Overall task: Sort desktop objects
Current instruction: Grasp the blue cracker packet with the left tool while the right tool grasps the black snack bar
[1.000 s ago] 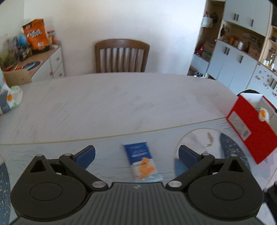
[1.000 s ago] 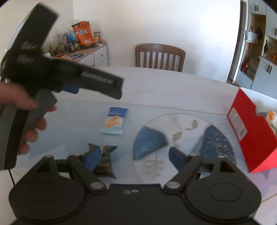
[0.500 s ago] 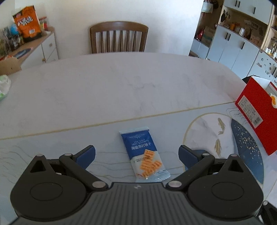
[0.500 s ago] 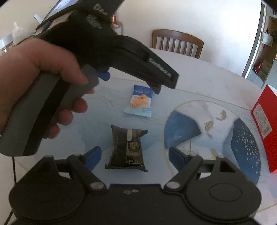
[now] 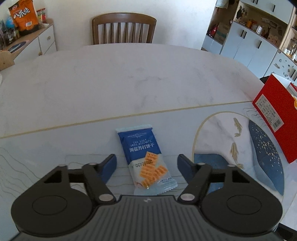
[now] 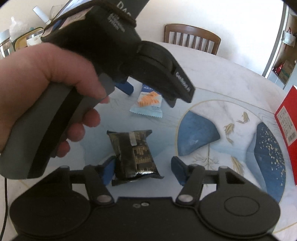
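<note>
A blue and white cracker packet (image 5: 146, 159) lies flat on the table mat between the open fingers of my left gripper (image 5: 146, 166), which hovers low over it. The packet also shows in the right wrist view (image 6: 149, 102), under the left gripper's body (image 6: 118, 48). A dark gold-printed snack packet (image 6: 134, 153) lies between the open fingers of my right gripper (image 6: 143, 167); its left side is next to the left blue pad. Neither gripper holds anything.
A red box (image 5: 276, 118) stands at the table's right edge, also seen in the right wrist view (image 6: 287, 120). A wooden chair (image 5: 123, 27) stands at the far side. The mat (image 6: 196, 133) has blue and fish patterns. A sideboard with a snack bag (image 5: 23, 16) is at far left.
Both grippers have come lower and closer to their packets. The left gripper's fingers have narrowed around the cracker packet; the right gripper now brackets the dark packet.
</note>
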`<move>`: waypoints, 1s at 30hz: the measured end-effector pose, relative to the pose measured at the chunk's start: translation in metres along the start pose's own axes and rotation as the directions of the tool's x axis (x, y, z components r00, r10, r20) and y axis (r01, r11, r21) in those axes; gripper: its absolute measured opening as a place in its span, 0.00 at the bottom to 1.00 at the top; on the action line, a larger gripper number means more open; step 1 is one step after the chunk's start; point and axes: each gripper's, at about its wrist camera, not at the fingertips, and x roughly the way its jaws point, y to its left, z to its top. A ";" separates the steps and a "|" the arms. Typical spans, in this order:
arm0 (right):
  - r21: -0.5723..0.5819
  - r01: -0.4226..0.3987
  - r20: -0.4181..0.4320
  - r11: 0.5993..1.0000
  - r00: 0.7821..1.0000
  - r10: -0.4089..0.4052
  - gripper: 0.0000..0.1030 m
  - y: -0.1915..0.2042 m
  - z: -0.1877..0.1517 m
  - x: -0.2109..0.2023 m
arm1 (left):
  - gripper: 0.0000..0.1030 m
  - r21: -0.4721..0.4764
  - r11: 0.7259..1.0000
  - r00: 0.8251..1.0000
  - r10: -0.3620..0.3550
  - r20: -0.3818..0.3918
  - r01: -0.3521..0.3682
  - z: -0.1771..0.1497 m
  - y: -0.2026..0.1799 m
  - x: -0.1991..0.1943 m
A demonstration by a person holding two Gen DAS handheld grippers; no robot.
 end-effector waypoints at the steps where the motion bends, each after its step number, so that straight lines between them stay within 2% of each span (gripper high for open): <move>1: -0.004 -0.002 0.002 1.000 1.000 0.002 0.55 -0.001 0.000 0.000 | 0.56 0.003 1.000 1.000 0.003 0.003 -0.003 0.000 0.000 0.000; 4: -0.003 -0.007 0.002 1.000 1.000 0.007 0.51 -0.003 -0.001 -0.003 | 0.41 0.003 1.000 1.000 0.009 0.007 -0.009 0.001 0.001 -0.001; 7: 0.003 -0.019 -0.001 1.000 1.000 0.019 0.43 -0.006 -0.001 -0.005 | 0.39 0.002 1.000 1.000 0.005 0.006 -0.005 0.001 0.004 -0.001; 14: 0.009 -0.020 -0.013 1.000 1.000 0.020 0.41 -0.011 -0.001 -0.010 | 0.37 0.005 1.000 1.000 0.013 0.007 -0.013 -0.002 0.005 -0.006; 30: 0.080 0.050 -0.002 0.995 0.999 -0.050 0.40 -0.041 -0.008 -0.028 | 0.34 0.023 1.000 0.999 0.003 0.041 -0.004 -0.014 -0.002 -0.031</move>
